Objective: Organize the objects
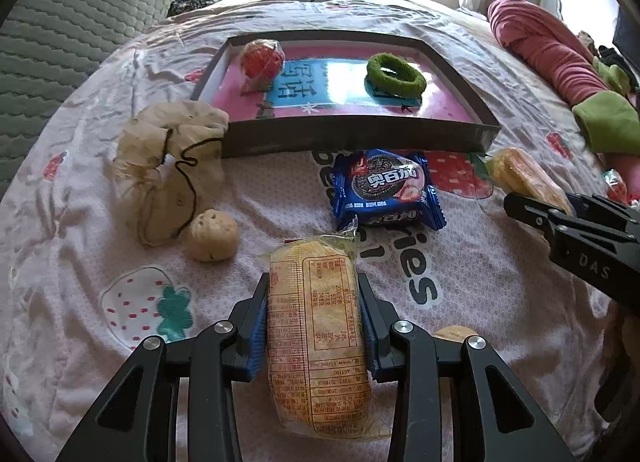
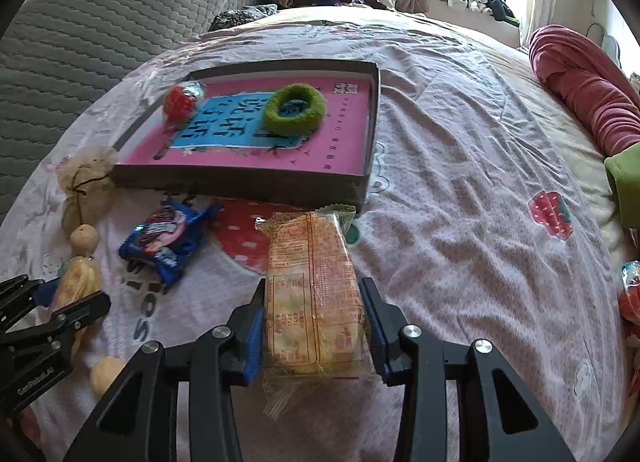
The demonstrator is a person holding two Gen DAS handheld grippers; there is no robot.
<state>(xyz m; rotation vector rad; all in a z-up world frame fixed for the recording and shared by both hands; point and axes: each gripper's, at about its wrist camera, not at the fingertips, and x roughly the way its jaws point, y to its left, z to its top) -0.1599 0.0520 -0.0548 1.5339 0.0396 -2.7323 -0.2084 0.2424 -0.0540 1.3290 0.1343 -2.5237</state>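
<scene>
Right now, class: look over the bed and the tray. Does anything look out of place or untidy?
Yes. The cookie packet lies loose and askew on the bedsheet just outside the tray, beside a crumpled cloth bag. Only the red candy and green hair tie are inside.

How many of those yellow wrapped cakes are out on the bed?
2. One yellow wrapped cake is clamped in the left tool, the other yellow wrapped cake in the right tool. More may be hidden.

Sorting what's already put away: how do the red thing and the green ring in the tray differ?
The red wrapped candy is round, in shiny clear wrap, at the left of the tray. The green hair tie is a fuzzy open ring, unwrapped, at the right. Both lie inside, apart from each other.
</scene>
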